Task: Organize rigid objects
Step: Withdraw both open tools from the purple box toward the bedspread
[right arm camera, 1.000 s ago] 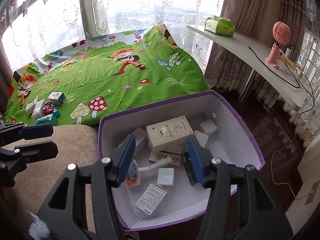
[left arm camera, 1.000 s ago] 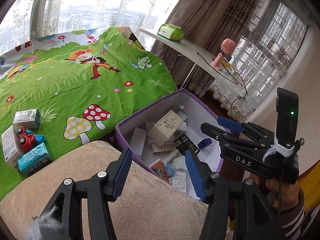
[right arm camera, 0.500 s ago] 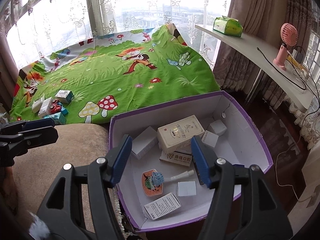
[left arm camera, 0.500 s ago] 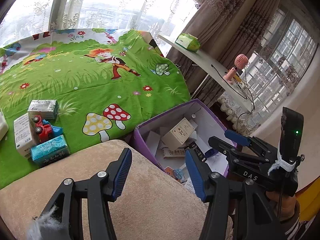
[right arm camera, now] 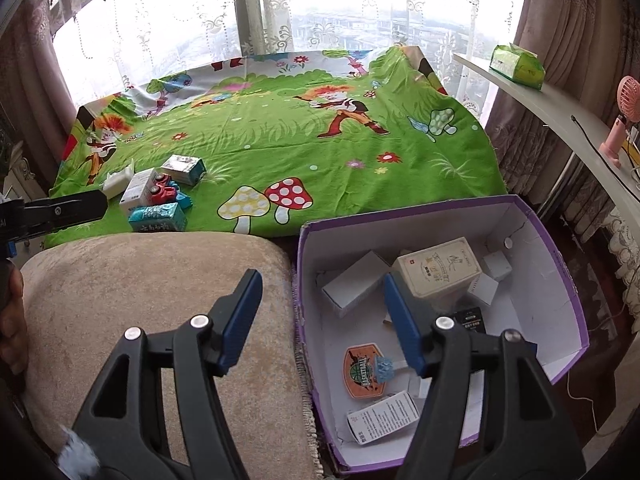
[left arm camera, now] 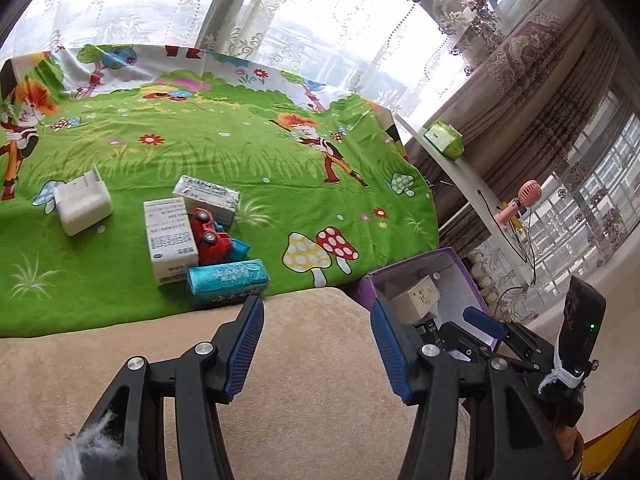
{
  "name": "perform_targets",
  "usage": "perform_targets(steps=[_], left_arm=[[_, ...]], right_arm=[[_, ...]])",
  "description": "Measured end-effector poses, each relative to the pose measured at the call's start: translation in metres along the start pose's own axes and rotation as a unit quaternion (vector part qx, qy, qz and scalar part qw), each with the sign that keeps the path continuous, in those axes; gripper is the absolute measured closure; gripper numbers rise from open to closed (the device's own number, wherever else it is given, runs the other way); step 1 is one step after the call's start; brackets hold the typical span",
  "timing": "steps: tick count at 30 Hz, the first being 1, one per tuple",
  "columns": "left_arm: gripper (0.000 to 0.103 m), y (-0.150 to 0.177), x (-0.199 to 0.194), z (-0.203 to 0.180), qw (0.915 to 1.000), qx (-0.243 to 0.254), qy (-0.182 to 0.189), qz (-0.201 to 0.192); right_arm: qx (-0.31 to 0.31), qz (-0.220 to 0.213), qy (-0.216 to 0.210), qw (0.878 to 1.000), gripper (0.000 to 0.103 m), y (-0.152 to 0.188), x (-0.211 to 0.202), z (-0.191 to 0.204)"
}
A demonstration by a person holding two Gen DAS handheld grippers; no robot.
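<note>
A pile of rigid items lies on the green cartoon cloth (left arm camera: 240,152): a teal box (left arm camera: 228,282), a white medicine box (left arm camera: 170,240), a red toy truck (left arm camera: 210,240), a second carton (left arm camera: 208,198) and a white block (left arm camera: 82,204). My left gripper (left arm camera: 318,320) hangs open and empty over the beige cushion (left arm camera: 300,380), just short of the teal box. The purple box (right arm camera: 420,210) holds a beige carton (right arm camera: 438,268), white boxes, an orange basketball card (right arm camera: 362,368) and a blue brush (right arm camera: 384,366). My right gripper (right arm camera: 320,292) is open and empty above the box's left wall.
A white shelf (right arm camera: 560,120) at the right carries a green tissue pack (right arm camera: 518,64), a pink fan (right arm camera: 624,120) and cables. Lace curtains and a window close the far side. In the right wrist view the left gripper (right arm camera: 80,206) reaches in from the left edge.
The left gripper swung left from the purple box toward the pile on the cloth. The right gripper's jaws widened and shifted left; the orange card with the brush now lies in the box.
</note>
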State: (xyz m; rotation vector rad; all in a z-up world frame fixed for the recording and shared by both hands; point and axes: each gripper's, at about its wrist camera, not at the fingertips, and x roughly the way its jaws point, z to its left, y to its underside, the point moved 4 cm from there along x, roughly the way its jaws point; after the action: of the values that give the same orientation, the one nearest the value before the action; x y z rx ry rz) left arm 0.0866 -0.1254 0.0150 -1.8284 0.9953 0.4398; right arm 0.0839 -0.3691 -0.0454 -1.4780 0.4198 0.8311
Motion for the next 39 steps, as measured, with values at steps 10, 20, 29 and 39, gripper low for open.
perform_targets(steps=[10, 20, 29, 39], left_arm=[[0.046, 0.005, -0.034, 0.067, 0.9963, -0.066, -0.048, -0.027], [0.045, 0.007, -0.048, 0.106, 0.9903, -0.114, -0.07, -0.039], [0.043, 0.006, -0.053, 0.122, 0.9867, -0.131, -0.087, -0.041], [0.043, 0.004, -0.05, 0.145, 0.9791, -0.162, -0.12, -0.031]], right_arm=[[-0.036, 0.027, -0.063, 0.997, 0.024, -0.013, 0.026, 0.066], [-0.079, 0.064, -0.099, 0.99, 0.018, -0.028, 0.055, 0.122], [-0.096, 0.105, -0.12, 0.983, 0.018, -0.038, 0.091, 0.158], [-0.111, 0.126, -0.112, 0.979, 0.018, -0.046, 0.12, 0.18]])
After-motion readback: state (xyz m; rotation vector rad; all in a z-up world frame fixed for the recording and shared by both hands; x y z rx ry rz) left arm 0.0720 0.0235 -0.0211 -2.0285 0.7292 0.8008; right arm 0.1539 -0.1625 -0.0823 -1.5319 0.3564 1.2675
